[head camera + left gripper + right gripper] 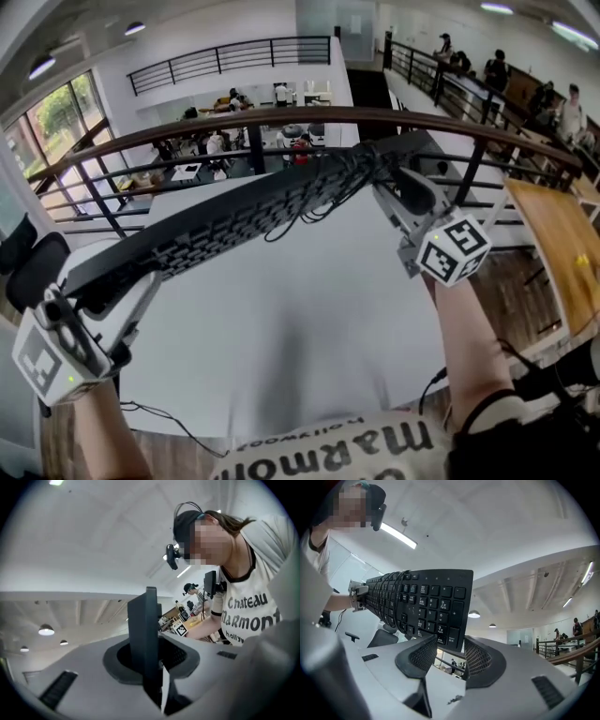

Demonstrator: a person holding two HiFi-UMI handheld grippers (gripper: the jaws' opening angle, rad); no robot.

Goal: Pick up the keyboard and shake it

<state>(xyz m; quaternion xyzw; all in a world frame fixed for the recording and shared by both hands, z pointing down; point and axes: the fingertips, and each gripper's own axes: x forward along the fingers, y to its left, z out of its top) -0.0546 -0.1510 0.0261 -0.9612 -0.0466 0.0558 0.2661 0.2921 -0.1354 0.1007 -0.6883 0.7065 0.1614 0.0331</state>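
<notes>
Lifting: done; the keyboard (253, 211) hung in the air over the white table (281, 337).
Left gripper (108, 286): pinched one end.
Right gripper (403, 187): clamped the other end.
Shaking: apparently remained.

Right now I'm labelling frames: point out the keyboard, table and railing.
keyboard (234, 216), head view, middle of its body.
table (281, 319), head view, bare white top.
railing (300, 114), head view, brown top rail.

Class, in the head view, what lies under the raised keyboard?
Below the keyboard is the white table, with the keyboard's black cable dangling over it. The strip of tabletop directly beneath the keyboard's body is covered from view, so nothing there can be checked.
</notes>
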